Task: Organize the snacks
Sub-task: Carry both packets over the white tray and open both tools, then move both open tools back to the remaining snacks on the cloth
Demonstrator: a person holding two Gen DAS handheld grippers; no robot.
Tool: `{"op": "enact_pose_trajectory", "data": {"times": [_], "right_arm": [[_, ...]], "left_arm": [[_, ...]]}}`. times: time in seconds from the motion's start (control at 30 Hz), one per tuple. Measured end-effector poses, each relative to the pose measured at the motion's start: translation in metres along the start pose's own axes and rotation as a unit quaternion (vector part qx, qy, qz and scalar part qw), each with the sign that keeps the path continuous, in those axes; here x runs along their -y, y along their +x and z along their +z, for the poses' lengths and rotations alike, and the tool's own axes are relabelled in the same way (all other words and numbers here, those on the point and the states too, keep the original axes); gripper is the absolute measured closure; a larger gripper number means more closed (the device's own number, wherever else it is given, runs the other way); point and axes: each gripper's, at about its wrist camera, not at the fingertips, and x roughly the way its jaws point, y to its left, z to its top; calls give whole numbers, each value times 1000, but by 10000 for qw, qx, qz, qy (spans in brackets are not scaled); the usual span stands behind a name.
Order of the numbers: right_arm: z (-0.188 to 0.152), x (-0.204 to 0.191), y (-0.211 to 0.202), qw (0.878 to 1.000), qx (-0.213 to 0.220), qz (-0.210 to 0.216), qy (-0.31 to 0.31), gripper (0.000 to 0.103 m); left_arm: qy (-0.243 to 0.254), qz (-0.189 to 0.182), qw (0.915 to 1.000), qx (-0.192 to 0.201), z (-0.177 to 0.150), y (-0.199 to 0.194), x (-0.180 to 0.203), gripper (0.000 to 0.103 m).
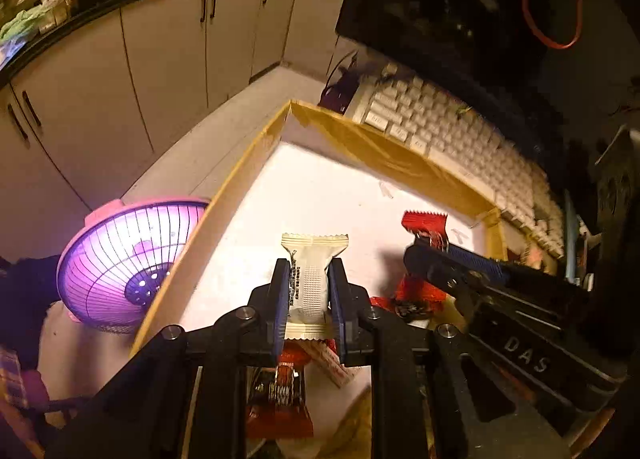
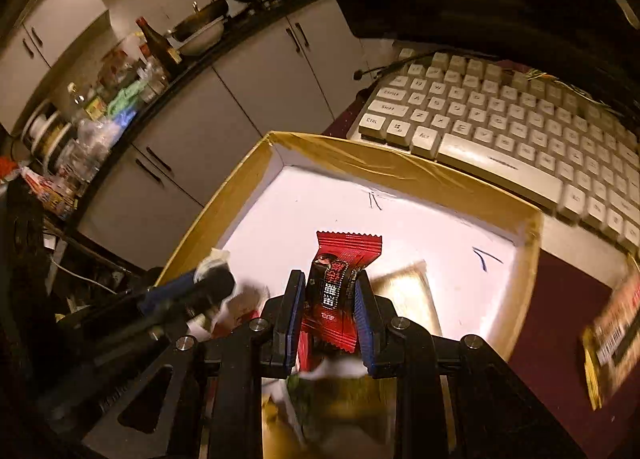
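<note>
My left gripper (image 1: 309, 283) is shut on a cream-white snack packet (image 1: 313, 277) and holds it above the white floor of a shallow box with tan taped walls (image 1: 384, 151). My right gripper (image 2: 329, 299) is shut on a red snack packet (image 2: 340, 291) over the same box (image 2: 400, 167). The right gripper also shows in the left wrist view (image 1: 430, 251), with the red packet (image 1: 424, 223) in it. The left gripper shows blurred at the left of the right wrist view (image 2: 212, 275). More red and pale packets (image 1: 332, 363) lie below the left gripper.
A beige keyboard (image 2: 520, 127) lies just behind the box. A pink fan guard (image 1: 120, 263) stands left of the box. Kitchen cabinets (image 1: 168, 51) and a cluttered counter are behind. A yellow-edged packet (image 2: 612, 335) lies on the dark red table at right.
</note>
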Motion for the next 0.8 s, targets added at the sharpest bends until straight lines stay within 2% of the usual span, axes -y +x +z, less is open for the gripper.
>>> {"op": "enact_pose_trajectory", "data": {"times": [0.1,0.17,0.2,0.23,0.3,0.33,0.4,0.43,0.5,0.63,0.67,0.73,0.8], "right_arm": [[1,1,9,10000,-61,-29,-21,75],[0,4,6,9999,-7,100,54,71],[-2,6,2,9999,38,116,87,66],[-3,8,-5,9997,138,133,120,58],[-9,12,-24,9989,385,185,218,50],[-12,15,-34,9982,491,194,274,48],[-24,21,-61,9960,772,287,352,43],[-31,24,-74,9946,906,320,379,38],[-51,33,-99,9918,1164,332,409,34],[-95,55,-137,9872,1455,374,532,34],[-107,62,-146,9851,1573,325,608,34],[-132,77,-164,9784,1893,-74,822,33],[-149,90,-172,9761,1954,-264,910,32]], "left_arm": [[-87,76,9998,-187,-1,11,-1,85],[-76,124,9996,-244,-5,11,-4,77],[-70,137,9996,-247,-6,10,-5,72],[-72,107,9997,-205,-9,6,-5,65],[-54,51,10000,-53,-12,-4,-3,55],[-21,34,10000,85,-16,-13,-1,49],[48,90,9993,356,-26,-32,5,42],[78,138,9986,501,-33,-42,9,42],[189,152,9972,711,-46,-58,17,40],[339,-182,9947,950,-82,-87,38,33],[437,-281,9942,942,-90,-90,44,33],[614,-374,9934,889,-103,-95,60,33],[765,-514,9919,870,-114,-99,74,33]]}}
